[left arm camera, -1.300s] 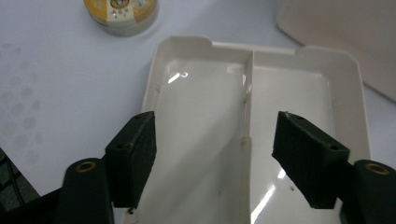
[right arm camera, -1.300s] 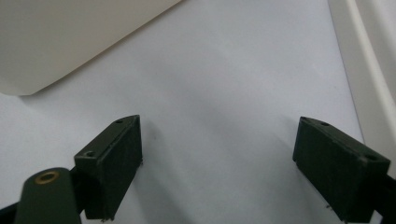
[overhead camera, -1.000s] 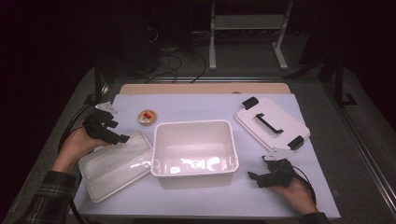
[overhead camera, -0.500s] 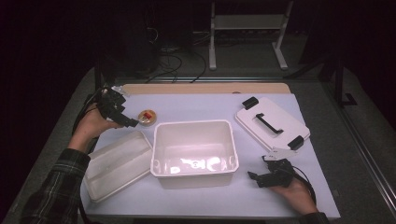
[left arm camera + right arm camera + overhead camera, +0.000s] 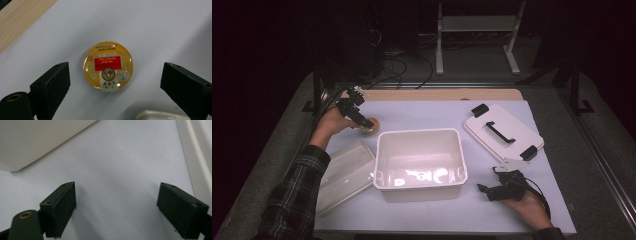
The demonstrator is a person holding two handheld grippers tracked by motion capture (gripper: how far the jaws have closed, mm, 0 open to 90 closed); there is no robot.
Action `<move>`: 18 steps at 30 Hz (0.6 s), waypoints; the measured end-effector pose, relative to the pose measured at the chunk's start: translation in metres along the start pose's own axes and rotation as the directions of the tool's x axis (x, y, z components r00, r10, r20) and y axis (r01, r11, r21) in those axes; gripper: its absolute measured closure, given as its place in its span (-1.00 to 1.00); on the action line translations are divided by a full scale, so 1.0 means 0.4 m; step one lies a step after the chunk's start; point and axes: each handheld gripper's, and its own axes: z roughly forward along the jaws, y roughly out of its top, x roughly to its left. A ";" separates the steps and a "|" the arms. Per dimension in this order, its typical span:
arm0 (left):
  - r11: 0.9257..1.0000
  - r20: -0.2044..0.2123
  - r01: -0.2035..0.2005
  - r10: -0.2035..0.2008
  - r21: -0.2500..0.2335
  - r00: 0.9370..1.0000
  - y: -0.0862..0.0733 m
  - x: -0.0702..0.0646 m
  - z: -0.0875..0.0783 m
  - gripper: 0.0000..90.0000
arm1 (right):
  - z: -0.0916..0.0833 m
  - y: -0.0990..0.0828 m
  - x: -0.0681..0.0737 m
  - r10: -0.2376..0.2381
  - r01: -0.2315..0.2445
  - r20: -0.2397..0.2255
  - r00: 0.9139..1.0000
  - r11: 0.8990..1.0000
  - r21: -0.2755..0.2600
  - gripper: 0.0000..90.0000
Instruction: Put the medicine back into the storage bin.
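A round gold tin [image 5: 108, 66] with a red label lies flat on the white table cover; in the high view the tin [image 5: 368, 127] sits just past the white bin's far left corner. My left gripper [image 5: 113, 73] hangs over it, open. Its jaws have just been opening, and the tin lies between them with a gap on each side. In the high view the left gripper [image 5: 360, 116] reaches the tin from the left. My right gripper [image 5: 488, 189] rests open near the front right, with bare cover between its jaws [image 5: 116, 200].
A deep white bin [image 5: 419, 136] stands mid-table. Its white lid [image 5: 512, 140], with black handle and clips, lies at the right. A shallow translucent tray [image 5: 344, 172] lies at the front left. A wooden strip [image 5: 437, 94] runs along the table's far edge.
My left hand has moved from over the translucent tray toward the far side and now sits over the gold tin. The right hand has stayed in place.
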 end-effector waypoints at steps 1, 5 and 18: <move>1.000 -0.002 0.000 0.000 0.007 1.000 0.003 0.002 0.009 -0.81 | 0.000 0.000 0.000 0.000 0.000 0.000 1.000 1.000 0.000 -0.67; 0.999 -0.015 -0.007 0.008 0.042 1.000 0.012 0.002 0.057 -0.81 | 0.000 0.000 0.000 0.001 -0.001 0.000 1.000 1.000 0.000 -0.67; 0.994 -0.008 0.035 -0.034 0.108 0.999 0.004 0.019 0.164 -0.81 | 0.000 0.000 0.000 0.001 -0.001 0.000 1.000 1.000 0.000 -0.67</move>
